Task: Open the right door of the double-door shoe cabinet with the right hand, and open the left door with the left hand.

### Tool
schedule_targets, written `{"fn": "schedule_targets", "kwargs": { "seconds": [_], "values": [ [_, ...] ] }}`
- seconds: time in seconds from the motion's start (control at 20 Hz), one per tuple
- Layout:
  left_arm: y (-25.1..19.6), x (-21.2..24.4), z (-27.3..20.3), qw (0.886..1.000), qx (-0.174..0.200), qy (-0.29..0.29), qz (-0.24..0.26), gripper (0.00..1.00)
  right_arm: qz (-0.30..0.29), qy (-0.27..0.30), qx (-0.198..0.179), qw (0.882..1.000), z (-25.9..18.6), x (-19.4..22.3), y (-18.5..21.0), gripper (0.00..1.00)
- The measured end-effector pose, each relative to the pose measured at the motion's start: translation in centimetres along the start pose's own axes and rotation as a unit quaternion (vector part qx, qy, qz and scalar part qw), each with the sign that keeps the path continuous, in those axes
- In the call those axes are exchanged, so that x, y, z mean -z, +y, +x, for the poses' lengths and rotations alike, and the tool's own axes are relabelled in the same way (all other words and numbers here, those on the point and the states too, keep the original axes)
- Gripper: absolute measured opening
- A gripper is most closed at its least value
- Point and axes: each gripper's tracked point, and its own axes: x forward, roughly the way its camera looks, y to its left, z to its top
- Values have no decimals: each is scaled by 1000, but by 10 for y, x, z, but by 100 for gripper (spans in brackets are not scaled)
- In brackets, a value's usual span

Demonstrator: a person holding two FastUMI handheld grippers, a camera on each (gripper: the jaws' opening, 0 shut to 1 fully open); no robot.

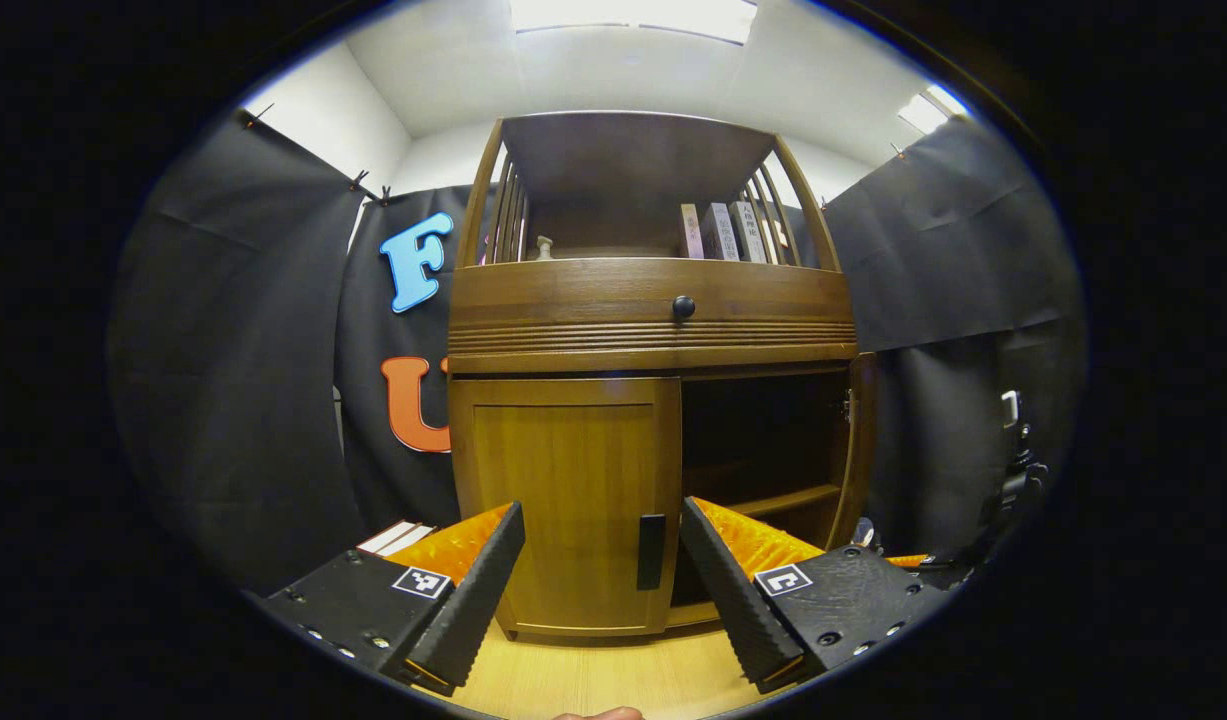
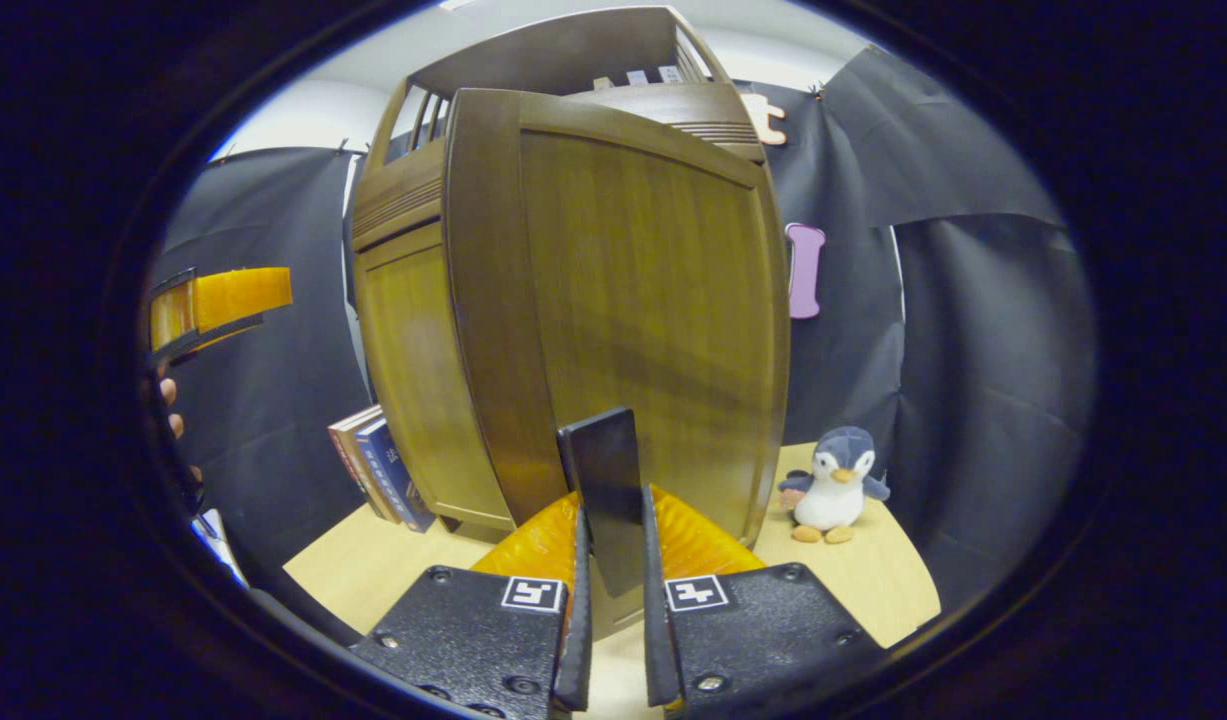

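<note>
Straight ahead of the left gripper (image 1: 603,590), a wooden shoe cabinet (image 1: 653,330) is standing on a pale wood-grain tabletop (image 1: 613,675), with black cloth hanging behind it and to both sides and a white ceiling glowing with light panels above. That gripper's fingers are spreading wide and holding nothing; between them the left door (image 1: 563,510) is sitting closed, its dark handle (image 1: 651,552) showing just inside the tool's right finger. Beyond that finger the right half of the cabinet is gaping open, dark inside with a shelf (image 1: 783,498) crossing it. Above the doors a drawer with a round knob (image 1: 683,307) is running across, and books (image 1: 718,232) are leaning on the open top shelf. Close before the right gripper (image 2: 613,590), the right door (image 2: 633,300) is standing swung outward, and the gripper's fingers are pinching the door's dark handle (image 2: 605,480) from both sides. Off to this tool's right a toy penguin (image 2: 833,485) is sitting on the tabletop (image 2: 873,570); to its left, books (image 2: 378,465) are leaning by the cabinet's base, and farther left the other gripper (image 2: 218,305) is hovering.
</note>
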Motion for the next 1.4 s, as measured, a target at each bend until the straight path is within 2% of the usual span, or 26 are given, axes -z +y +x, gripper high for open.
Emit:
{"fn": "schedule_targets", "kwargs": {
  "seconds": [0.2, 0.4, 0.5, 0.55, 0.6, 0.85, 0.95, 1.0, 1.05, 1.1, 1.3, 1.35, 1.4],
  "values": [
    [-10, 3, 5, 1000, 9, 6, -11, 95, 19, 6, 25, 999, -19, 2, -18, 22],
    [-23, 5, 11, 999, 20, 11, -28, 95, 7, 8, 56, 998, -31, 6, -37, 17],
    [-30, 7, 12, 999, 26, 16, -29, 96, 8, 8, 64, 998, -39, 7, -47, 14],
    [-32, 7, 13, 999, 28, 17, -27, 100, 7, 12, 69, 998, -41, 10, -51, 14],
    [-35, 7, 13, 999, 30, 16, -25, 95, 4, 14, 72, 997, -43, 11, -55, 13],
    [-48, 7, 18, 999, 44, 16, -25, 95, 10, 19, 73, 997, -49, 10, -69, 10],
    [-50, 9, 20, 998, 49, 17, -23, 95, 12, 24, 84, 996, -51, 11, -82, 10],
    [-48, 9, 23, 999, 48, 14, -18, 95, 9, 28, 91, 995, -53, 12, -88, 9],
    [-45, 8, 25, 999, 45, 14, -14, 100, 9, 32, 98, 995, -53, 12, -96, 9],
    [-43, 9, 26, 999, 44, 15, -14, 95, 13, 33, 104, 994, -55, 12, -103, 9],
    [-38, 14, 34, 999, 41, 21, -16, 95, 20, 33, 137, 990, -58, 7, -130, 9],
    [-36, 14, 37, 999, 39, 21, -13, 95, 31, 35, 133, 990, -61, 6, -133, 5],
    [-33, 14, 40, 999, 35, 20, -10, 100, 39, 34, 133, 990, -63, 6, -136, 4]
  ]
}}
